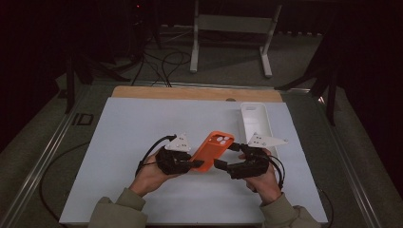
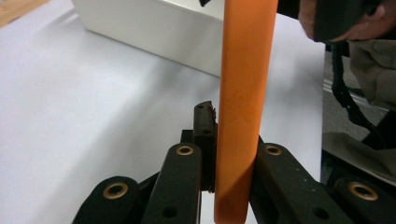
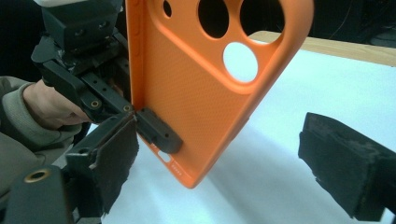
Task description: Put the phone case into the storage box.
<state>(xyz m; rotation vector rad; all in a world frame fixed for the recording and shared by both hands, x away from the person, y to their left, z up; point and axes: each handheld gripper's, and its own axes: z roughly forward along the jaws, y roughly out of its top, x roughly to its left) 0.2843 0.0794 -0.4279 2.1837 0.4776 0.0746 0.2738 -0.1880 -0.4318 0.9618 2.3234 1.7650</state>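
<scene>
An orange phone case [image 1: 215, 148] with round camera holes is held tilted above the white mat [image 1: 142, 137]. My left gripper [image 1: 196, 164] is shut on its lower edge. In the left gripper view the case [image 2: 243, 93] stands edge-on between the jaws of the left gripper [image 2: 233, 140]. In the right gripper view the case's inner face [image 3: 196, 93] sits close ahead, with the left gripper [image 3: 140, 116] clamped on its side edge. My right gripper [image 1: 219, 164] is open just right of the case. Its pads [image 3: 116, 154] stand wide apart, with the case's bottom corner between them, untouched.
A white oblong tray [image 1: 254, 121] lies on the mat's far right and appears again behind the case [image 2: 154, 28]. A wooden strip [image 1: 195, 92] runs along the mat's far edge. Cables trail from both grippers, and a white stand [image 1: 233, 28] is on the floor beyond.
</scene>
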